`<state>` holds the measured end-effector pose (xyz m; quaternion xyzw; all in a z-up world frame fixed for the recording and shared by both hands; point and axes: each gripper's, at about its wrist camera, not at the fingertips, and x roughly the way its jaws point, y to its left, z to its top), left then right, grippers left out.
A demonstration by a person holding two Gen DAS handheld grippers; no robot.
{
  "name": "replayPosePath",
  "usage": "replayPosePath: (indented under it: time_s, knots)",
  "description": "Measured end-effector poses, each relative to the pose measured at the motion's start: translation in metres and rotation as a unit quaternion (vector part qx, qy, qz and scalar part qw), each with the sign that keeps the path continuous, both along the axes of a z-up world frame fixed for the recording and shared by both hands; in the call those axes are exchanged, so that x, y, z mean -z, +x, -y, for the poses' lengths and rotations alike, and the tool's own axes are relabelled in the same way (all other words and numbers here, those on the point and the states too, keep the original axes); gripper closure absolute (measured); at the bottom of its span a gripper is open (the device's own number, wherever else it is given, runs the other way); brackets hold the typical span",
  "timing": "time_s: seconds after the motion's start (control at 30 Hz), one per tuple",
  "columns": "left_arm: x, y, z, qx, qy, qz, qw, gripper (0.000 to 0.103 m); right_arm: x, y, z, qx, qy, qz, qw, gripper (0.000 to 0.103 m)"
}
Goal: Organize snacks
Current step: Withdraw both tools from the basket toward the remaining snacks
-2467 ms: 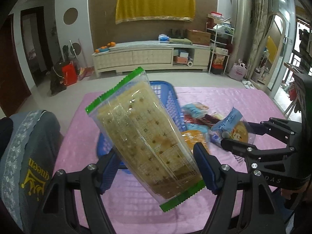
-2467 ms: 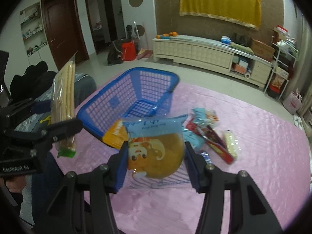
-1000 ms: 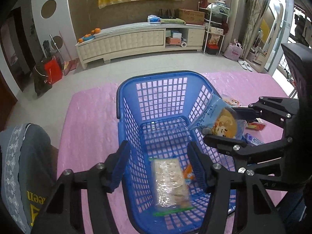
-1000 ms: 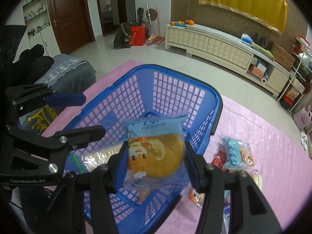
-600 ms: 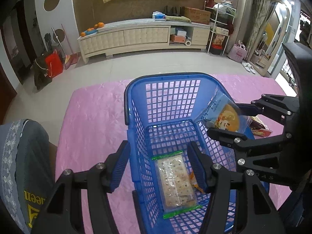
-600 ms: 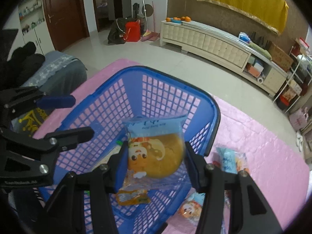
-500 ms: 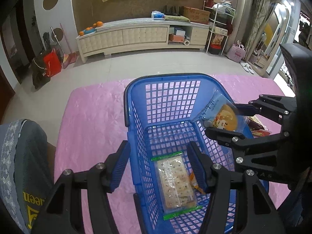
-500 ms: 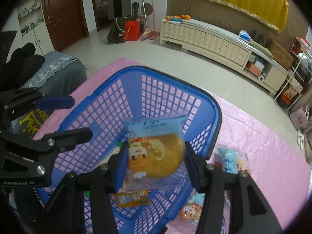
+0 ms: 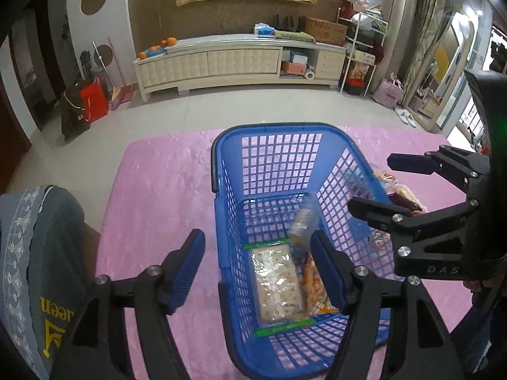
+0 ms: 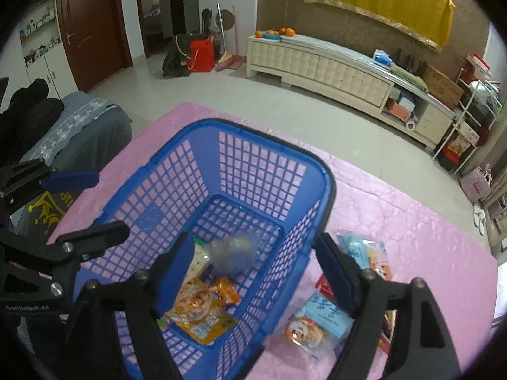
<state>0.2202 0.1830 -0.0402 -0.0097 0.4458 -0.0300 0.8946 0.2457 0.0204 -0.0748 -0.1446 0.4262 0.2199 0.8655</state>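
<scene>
The right gripper [image 10: 250, 262] is spread wide above the blue basket [image 10: 326, 183], a blurred bun packet [image 10: 233, 253] dropping inside; the left gripper [image 9: 258, 266] gapes empty. Falling loose, it could land askew atop the cracker pack [image 9: 275, 285]

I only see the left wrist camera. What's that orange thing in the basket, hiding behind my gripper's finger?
Observer: The right wrist view shows it whole. It is an orange snack packet with a cartoon face, lying on the floor of the blue basket.
Operator: Are there snacks outside the basket?
Observer: Yes. A clear packet with a cartoon bun lies on the pink cloth, right beside the basket's wall.
Operator: Is the other gripper holding anything?
Observer: No. The right gripper is open over the basket, with nothing clamped between its fingers.
</scene>
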Motion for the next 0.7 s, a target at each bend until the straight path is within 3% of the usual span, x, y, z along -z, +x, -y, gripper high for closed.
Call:
replayPosePath:
  time_s: [0.7]
  knots:
    - [-0.054, -0.052, 0.074, 0.016, 0.018, 0.052, 0.9984, 0.036, -0.062, -0.074, 0.083, 0.041, 0.029, 0.055, 0.997, 0.021]
